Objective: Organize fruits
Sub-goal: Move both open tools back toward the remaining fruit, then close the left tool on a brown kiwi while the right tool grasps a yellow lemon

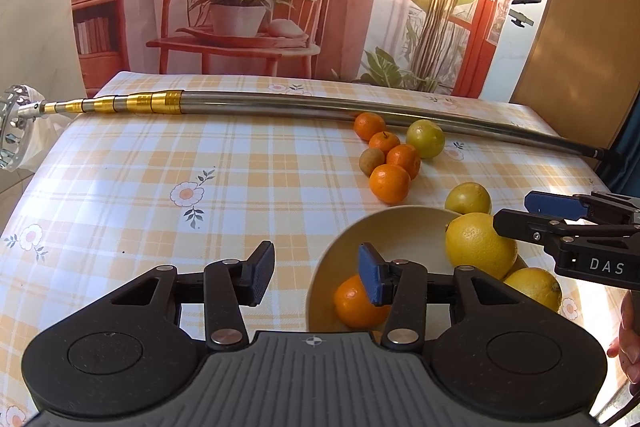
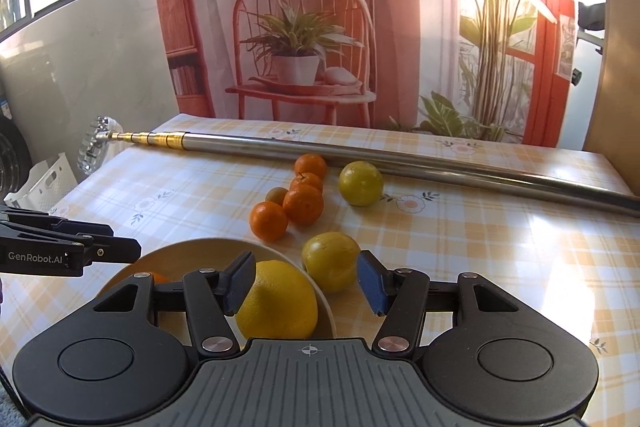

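On the checked tablecloth: a cream bowl already holding a big lemon and an orange, one loose lemon just beside the rim, and a group of mandarins further back, near a long metal pole.

Left gripper: fingers wide apart, holding nothing, above the near rim of the bowl. Right gripper: also wide apart and empty, lined up with the loose lemon, not touching it.

Probably firm, fairly light, round and waxy, so likely to roll away or slip between the pads. Better to take hold across the widest middle, one pad on each opposite side, with mild pressure only, to avoid bruising the skin. For the mandarins, with softer and looser peel, squeeze even less.
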A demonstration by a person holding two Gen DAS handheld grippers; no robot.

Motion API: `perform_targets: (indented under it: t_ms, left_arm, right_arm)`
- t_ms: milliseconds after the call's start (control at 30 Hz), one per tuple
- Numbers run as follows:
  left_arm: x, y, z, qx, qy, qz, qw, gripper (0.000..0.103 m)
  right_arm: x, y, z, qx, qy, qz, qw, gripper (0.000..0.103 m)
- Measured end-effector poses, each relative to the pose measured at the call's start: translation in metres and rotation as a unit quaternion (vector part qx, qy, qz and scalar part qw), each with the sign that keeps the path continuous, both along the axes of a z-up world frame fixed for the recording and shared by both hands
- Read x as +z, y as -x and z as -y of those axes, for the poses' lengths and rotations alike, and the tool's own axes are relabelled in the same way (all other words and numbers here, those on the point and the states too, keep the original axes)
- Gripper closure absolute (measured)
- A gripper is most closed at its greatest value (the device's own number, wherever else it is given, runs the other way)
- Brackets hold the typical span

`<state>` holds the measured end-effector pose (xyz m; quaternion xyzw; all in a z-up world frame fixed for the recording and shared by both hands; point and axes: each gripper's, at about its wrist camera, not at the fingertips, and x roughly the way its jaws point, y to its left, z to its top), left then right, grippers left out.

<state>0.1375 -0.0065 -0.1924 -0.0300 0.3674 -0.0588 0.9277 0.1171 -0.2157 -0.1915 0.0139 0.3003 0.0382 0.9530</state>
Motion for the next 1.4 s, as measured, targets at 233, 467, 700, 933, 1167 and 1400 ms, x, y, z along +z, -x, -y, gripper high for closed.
perform_targets:
  t_ms: [233,467,700,933,1167,1400]
  left_arm:
    - [0.017,-0.016,-0.009,-0.001,-0.001,-0.002,1.0,0.055]
    - [0.04,-0.033,-0.017,-0.001,-0.002,0.015,0.9999,0.055]
    - [0.054,-0.056,-0.005,-0.032,0.015,0.027,0.999,0.055]
    - [0.033,-0.097,0.014,-0.076,0.049,-0.021,0.9957,0.07]
    - [-0.002,-0.14,0.025,-0.08,0.07,-0.091,0.9901,0.076]
    - [-0.025,-0.163,0.023,-0.069,0.129,-0.121,0.9818,0.076]
  right_arm:
    - [0.016,-0.004,0.018,-0.02,-0.004,0.024,0.999,0.05]
    - [0.032,-0.013,0.041,-0.044,-0.01,0.049,0.998,0.05]
    - [0.041,-0.033,0.055,-0.063,0.0,0.055,0.996,0.05]
    - [0.035,-0.048,0.062,-0.072,-0.016,0.037,0.997,0.052]
    - [0.025,-0.058,0.067,-0.073,-0.034,0.024,0.996,0.055]
    - [0.016,-0.063,0.073,-0.076,-0.045,0.012,0.996,0.056]
